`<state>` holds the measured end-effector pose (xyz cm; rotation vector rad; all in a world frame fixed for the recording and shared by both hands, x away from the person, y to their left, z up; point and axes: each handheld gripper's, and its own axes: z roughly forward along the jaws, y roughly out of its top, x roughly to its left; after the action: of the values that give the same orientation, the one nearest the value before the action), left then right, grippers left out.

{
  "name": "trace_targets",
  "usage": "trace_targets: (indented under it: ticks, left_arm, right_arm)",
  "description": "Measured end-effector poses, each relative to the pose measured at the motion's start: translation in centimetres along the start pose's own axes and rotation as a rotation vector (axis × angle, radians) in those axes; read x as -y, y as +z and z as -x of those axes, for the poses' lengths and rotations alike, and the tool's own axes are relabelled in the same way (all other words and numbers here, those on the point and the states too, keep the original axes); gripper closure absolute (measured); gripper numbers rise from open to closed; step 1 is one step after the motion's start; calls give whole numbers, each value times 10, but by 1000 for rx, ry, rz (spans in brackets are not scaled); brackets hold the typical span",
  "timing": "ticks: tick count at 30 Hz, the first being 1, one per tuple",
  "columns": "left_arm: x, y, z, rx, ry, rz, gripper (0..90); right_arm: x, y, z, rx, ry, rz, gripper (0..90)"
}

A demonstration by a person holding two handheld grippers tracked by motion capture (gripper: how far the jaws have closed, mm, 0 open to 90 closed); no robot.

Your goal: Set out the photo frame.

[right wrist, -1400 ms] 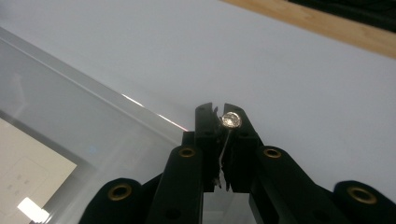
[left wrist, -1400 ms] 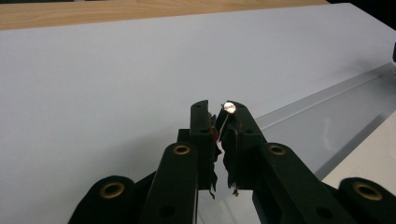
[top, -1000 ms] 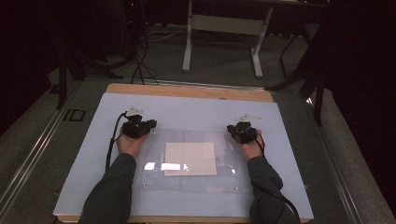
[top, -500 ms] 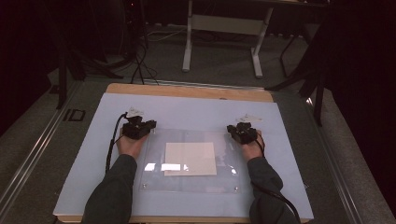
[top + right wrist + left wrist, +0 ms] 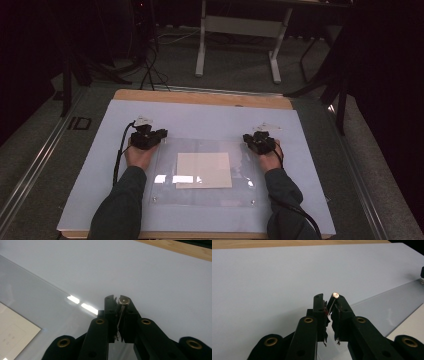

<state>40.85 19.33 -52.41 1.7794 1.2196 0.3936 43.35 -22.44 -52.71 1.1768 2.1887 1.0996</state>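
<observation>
High view: both grippers, left gripper [image 5: 156,137] and right gripper [image 5: 252,141], pinch the clear sheet's [image 5: 200,192] far corner screws [image 5: 335,294], probably to lift it evenly.

My table [image 5: 150,95] is showing a wooden edge along its far side. A pale blue mat [image 5: 210,120] is covering nearly all of its top. A clear sheet [image 5: 165,192] is lying flat on the mat, centred toward my side, and is covering a cream paper [image 5: 204,170].
</observation>
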Motion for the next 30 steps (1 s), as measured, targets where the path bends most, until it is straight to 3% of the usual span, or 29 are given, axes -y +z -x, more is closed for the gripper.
trace_targets:
  ticks: [6, 8, 11, 18, 30]
  left_arm:
    - [4, -3, 0, 16, -6, 23, 746]
    - [6, -7, 1, 13, 14, 35, 729]
    - [8, -13, 3, 13, 43, 44, 742]
    - [8, -18, 0, 22, 42, 80, 829]
    - [5, -8, 0, 9, 50, 91, 819]
  right_arm:
    - [0, 0, 1, -3, 0, -1, 849]
    - [0, 0, 1, -3, 0, -1, 849]
    - [0, 0, 1, -8, 7, 3, 849]
    - [1, 0, 2, -13, 13, 8, 849]
    - [1, 0, 3, -27, 5, 4, 848]
